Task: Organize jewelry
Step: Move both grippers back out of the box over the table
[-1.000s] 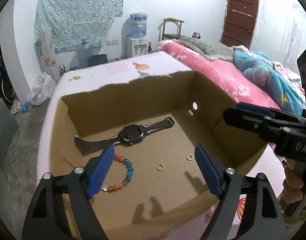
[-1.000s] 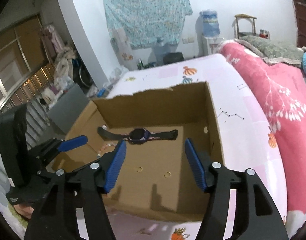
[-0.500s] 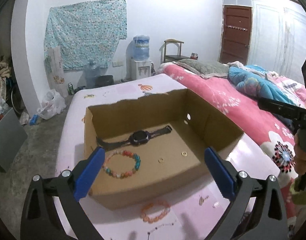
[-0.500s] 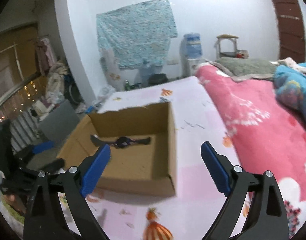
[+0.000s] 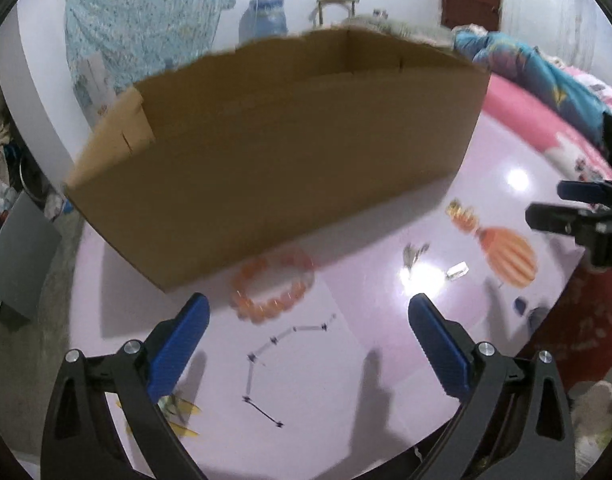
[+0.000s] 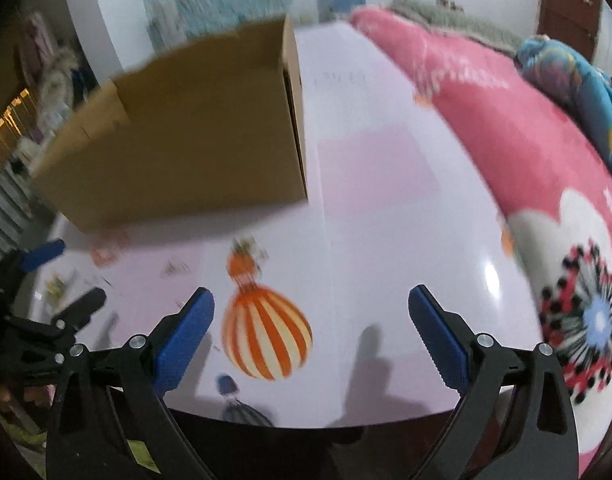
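Glossy lilac plastic sheeting (image 5: 346, 360), smooth and catching lamp glare, is covering the table (image 6: 386, 240), with a striped orange balloon print (image 6: 265, 332) lying flat on it. Beyond it a pink fleecy blanket (image 6: 506, 128) and a rumpled blue quilt (image 5: 526, 64) are lying on the bed.

The left gripper (image 5: 308, 322) is hanging over the sheet with its jaws spread wide and nothing between them; its ribbed blue pads (image 5: 177, 348) are standing well apart. Just ahead of it, slightly toward its left pad, a ring-shaped bracelet (image 5: 271, 282) of rounded orange beads is lying flat, blurred, with its far side almost touching the near wall of the box (image 5: 273, 152). That box is plain brown corrugated cardboard, rectangular, open-topped with a ragged torn rim, filling the view ahead. Farther ahead on the right a small silvery trinket (image 5: 414, 254) and a little clear block (image 5: 457, 271) are lying apart on the sheet; their shapes are too blurred to tell.

The right gripper (image 6: 310, 314) is likewise gaping, its jaws having just been opening, with only the balloon print under them. The box is sitting ahead on its left. Motion blur is softening both views.
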`<state>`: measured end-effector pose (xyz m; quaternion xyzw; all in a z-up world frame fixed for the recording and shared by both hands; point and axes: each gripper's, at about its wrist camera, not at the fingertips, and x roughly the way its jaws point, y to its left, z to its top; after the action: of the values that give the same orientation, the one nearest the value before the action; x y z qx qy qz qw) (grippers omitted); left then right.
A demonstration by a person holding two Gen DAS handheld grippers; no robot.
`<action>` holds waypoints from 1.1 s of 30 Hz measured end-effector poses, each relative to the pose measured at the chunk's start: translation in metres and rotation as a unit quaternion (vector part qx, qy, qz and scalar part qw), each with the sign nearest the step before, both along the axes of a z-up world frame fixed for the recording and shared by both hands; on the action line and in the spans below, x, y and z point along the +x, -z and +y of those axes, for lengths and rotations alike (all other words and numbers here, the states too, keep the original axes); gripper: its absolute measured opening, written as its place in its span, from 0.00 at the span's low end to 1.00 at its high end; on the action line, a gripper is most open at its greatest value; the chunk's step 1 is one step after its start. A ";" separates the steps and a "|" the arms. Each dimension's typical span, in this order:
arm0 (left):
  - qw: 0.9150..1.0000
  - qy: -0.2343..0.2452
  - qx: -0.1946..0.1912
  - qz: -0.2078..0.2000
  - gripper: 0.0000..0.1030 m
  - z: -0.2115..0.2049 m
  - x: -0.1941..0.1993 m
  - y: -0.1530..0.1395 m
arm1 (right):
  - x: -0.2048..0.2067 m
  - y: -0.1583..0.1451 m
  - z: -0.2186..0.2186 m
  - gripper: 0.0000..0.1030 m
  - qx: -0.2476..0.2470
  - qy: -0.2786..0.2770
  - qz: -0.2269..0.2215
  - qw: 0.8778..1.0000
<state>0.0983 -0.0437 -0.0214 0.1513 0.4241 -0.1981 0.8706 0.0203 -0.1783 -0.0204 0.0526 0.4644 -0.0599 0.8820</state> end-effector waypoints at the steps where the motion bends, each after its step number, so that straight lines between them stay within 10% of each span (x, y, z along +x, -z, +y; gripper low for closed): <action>1: 1.000 -0.003 0.003 0.004 0.95 -0.001 0.001 0.004 | 0.002 0.007 0.003 0.91 -0.015 0.001 0.010 1.000; 8: 0.999 -0.027 0.015 0.031 0.95 -0.002 0.005 0.023 | 0.005 0.028 0.010 0.91 -0.087 -0.003 0.032 0.996; 33: 0.998 -0.035 -0.018 0.053 0.95 0.015 0.012 0.026 | 0.000 0.031 0.001 0.92 -0.048 -0.011 0.028 0.998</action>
<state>0.1107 -0.0290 -0.0470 0.1101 0.4709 -0.1832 0.8559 0.0207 -0.1770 -0.0513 0.0035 0.4863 -0.0742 0.8706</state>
